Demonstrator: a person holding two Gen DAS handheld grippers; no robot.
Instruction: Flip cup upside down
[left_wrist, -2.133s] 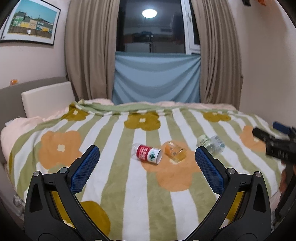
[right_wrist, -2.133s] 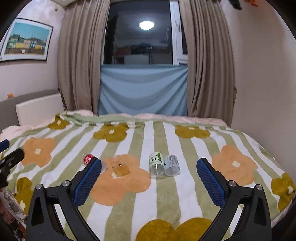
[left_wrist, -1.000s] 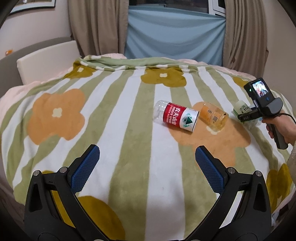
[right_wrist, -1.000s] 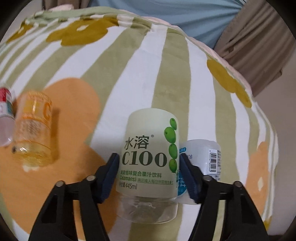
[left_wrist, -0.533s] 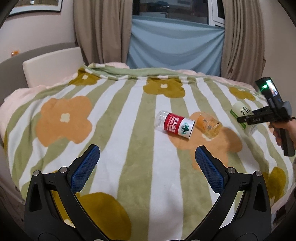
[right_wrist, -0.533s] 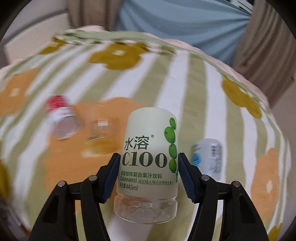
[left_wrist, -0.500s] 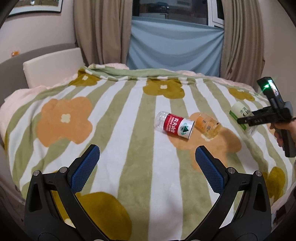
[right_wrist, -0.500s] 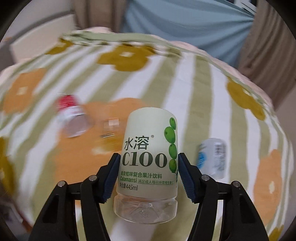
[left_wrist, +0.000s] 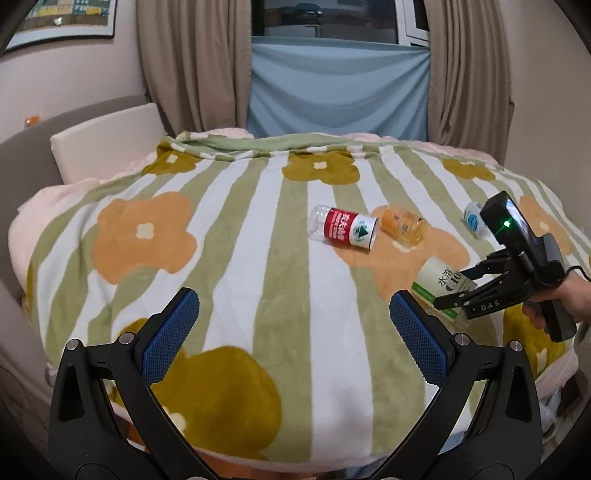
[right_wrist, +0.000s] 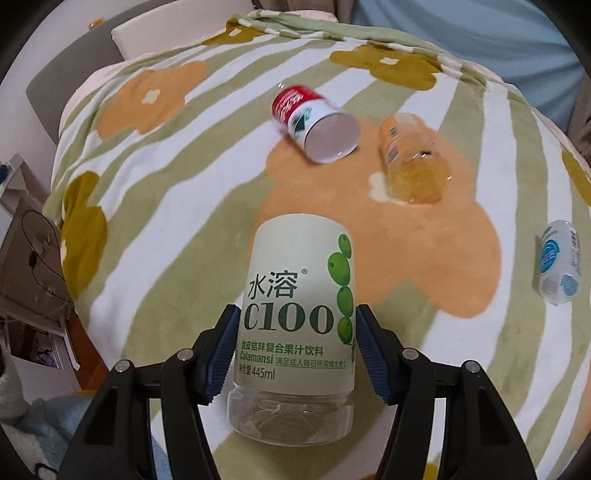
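A pale green C100 cup (right_wrist: 297, 314), cut from a bottle, is clamped between the blue pads of my right gripper (right_wrist: 295, 339), clear base toward the camera and rim pointing away. The left wrist view shows the same cup (left_wrist: 441, 288) tilted above the bed's right side, held by the right gripper (left_wrist: 467, 291) with a hand (left_wrist: 569, 302) behind it. My left gripper (left_wrist: 291, 332) hangs open over the near part of the bed with nothing between its fingers.
Three more cups lie on their sides on the striped flower blanket (left_wrist: 240, 258): a red-labelled one (left_wrist: 345, 232), an orange one (left_wrist: 402, 229) and a blue-white one (left_wrist: 472, 219). A white headboard cushion (left_wrist: 107, 147) is at far left; curtains and a window are behind.
The right gripper has carried the C100 cup nearer and lower on the bed's right side and tipped it. The left gripper stays open, its view shifted slightly.
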